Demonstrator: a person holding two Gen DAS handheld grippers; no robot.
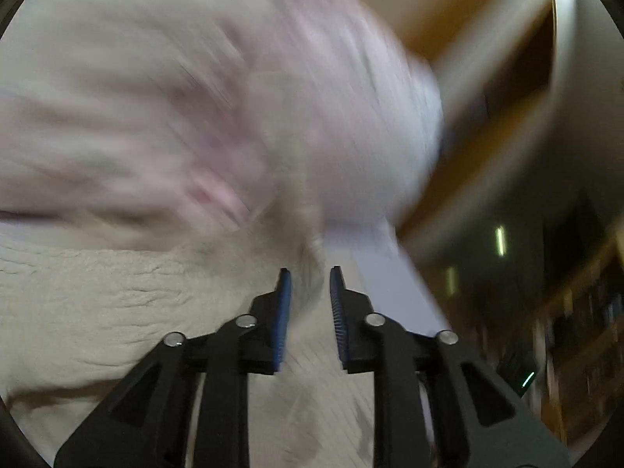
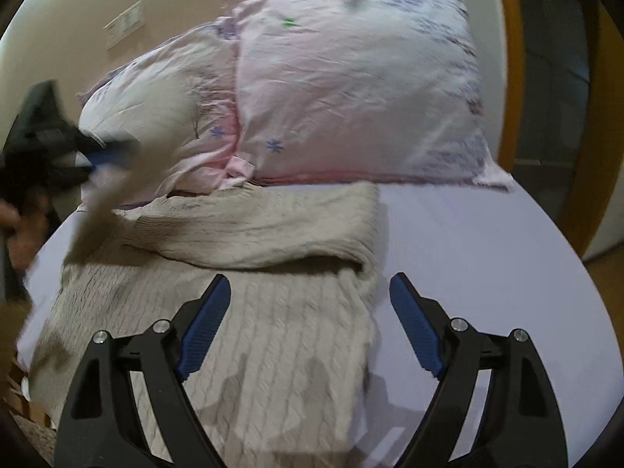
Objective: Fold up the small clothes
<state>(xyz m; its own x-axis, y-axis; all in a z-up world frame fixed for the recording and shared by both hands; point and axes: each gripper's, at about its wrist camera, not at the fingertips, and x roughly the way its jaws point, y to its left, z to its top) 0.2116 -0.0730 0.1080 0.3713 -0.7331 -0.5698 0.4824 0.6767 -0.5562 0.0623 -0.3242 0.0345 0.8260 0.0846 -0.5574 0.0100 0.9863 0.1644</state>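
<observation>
A beige cable-knit sweater [image 2: 273, 327] lies on the lavender bed sheet [image 2: 468, 273], its upper part folded over itself. My right gripper [image 2: 310, 286] is open and empty, just above the sweater's right side. My left gripper [image 1: 310, 273] is shut on a fold of the beige sweater [image 1: 97, 304] and lifts it; in the right wrist view it shows at the far left [image 2: 105, 156], holding a raised strip of the knit. The left wrist view is strongly blurred.
Two pink floral pillows [image 2: 351, 89] lie at the head of the bed just behind the sweater, blurred in the left wrist view [image 1: 234, 97]. A wooden door frame [image 2: 511, 78] stands to the right. A wall plate [image 2: 124, 25] is on the beige wall.
</observation>
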